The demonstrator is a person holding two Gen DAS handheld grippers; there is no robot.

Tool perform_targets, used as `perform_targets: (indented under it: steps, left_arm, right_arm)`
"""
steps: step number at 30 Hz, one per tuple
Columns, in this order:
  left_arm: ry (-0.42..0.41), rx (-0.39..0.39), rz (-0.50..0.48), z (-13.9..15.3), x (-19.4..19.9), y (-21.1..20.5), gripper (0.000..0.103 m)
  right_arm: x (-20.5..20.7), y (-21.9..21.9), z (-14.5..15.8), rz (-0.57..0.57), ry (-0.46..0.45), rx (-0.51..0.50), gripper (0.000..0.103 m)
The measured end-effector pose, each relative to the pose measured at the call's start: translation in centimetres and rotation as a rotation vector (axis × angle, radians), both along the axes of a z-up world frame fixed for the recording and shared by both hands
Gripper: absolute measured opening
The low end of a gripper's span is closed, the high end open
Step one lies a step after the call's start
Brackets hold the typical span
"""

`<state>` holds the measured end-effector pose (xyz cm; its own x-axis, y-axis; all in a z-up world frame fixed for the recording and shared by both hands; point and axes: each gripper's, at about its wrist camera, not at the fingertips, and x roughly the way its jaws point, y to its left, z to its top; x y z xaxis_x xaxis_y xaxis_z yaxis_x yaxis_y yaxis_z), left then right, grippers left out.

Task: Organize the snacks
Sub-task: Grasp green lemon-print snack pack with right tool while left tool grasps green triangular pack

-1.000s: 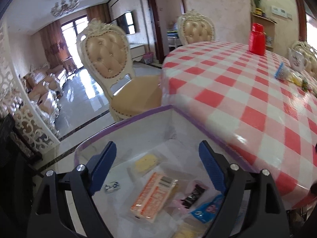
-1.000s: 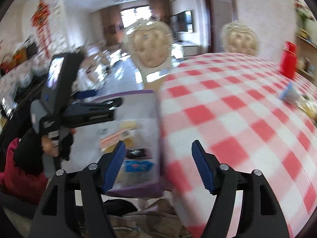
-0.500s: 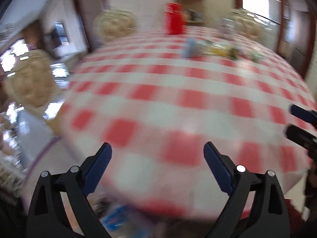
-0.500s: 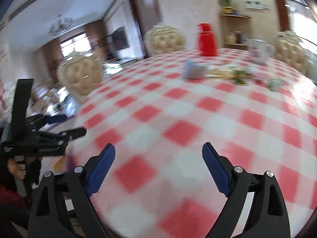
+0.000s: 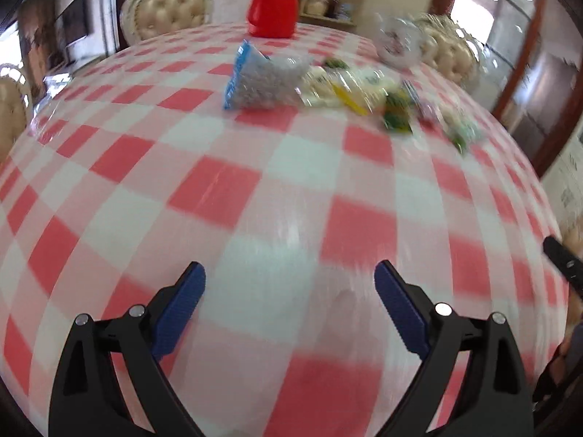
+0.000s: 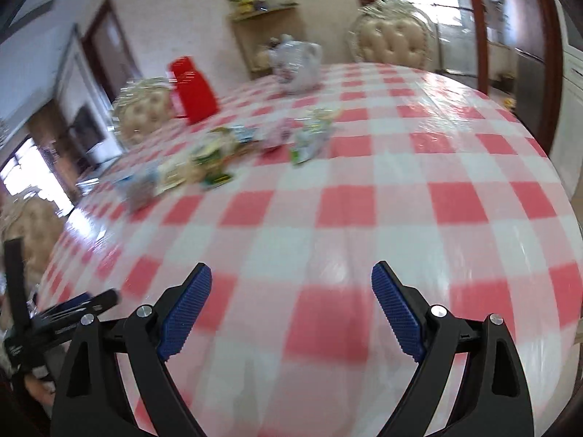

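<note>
we judge the clear snack bag (image 5: 262, 82) light, crinkly, slippery: pinch its blue sealed edge. left gripper (image 5: 289, 291) and right gripper (image 6: 291, 291) jaws apart, empty.

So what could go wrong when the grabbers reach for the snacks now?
Both grippers, left and right, are open and empty, apart from the snack pile. The packets overlap, so a grab might catch two or crush one. The red jar and teapot stand just behind the pile and might get bumped. The glossy tablecloth may let packets slide.
</note>
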<state>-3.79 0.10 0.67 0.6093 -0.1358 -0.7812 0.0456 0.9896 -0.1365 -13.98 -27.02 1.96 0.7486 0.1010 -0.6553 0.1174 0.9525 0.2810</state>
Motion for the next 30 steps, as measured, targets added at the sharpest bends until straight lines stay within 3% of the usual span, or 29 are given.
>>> perform_targets:
  steps: [4, 8, 13, 15, 17, 19, 22, 27, 30]
  left_arm:
    - [-0.008, -0.076, 0.047, 0.0, 1.3, 1.5, 0.096]
    - [-0.023, -0.139, 0.035, 0.1, 1.1, 2.2, 0.1]
    - [-0.018, -0.112, 0.025, 0.1, 1.1, 1.6, 0.101]
    - [-0.018, -0.114, 0.025, 0.0, 1.1, 1.6, 0.101]
    - [-0.019, -0.119, 0.025, 0.1, 1.0, 1.7, 0.101]
    - [-0.02, -0.122, 0.025, 0.1, 1.0, 1.8, 0.101]
    - [-0.02, -0.122, 0.025, 0.1, 1.0, 1.8, 0.101]
    - [-0.016, -0.118, 0.022, 0.1, 1.0, 1.7, 0.101]
    - [0.013, -0.047, 0.013, 0.1, 1.3, 0.8, 0.101]
  right_arm:
    - [6.6, -1.6, -0.9, -0.059, 0.028, -0.006, 0.087]
    - [12.7, -3.1, -1.3, -0.119, 0.043, 0.006, 0.087]
    - [19.1, -2.9, -1.6, -0.13, 0.076, -0.073, 0.085]
    - [20.8, -2.3, -1.9, -0.108, 0.093, -0.112, 0.079]
    - [21.8, -2.0, -2.2, -0.073, 0.119, -0.114, 0.064]
    - [22.2, -2.0, -2.5, -0.045, 0.133, -0.099, 0.038]
    - [20.5, -2.4, -1.7, -0.023, 0.047, -0.047, 0.036]
    - [16.1, -1.9, -1.5, 0.055, 0.014, 0.039, 0.035]
    - [12.3, -2.9, -0.7, 0.06, -0.036, 0.136, 0.035]
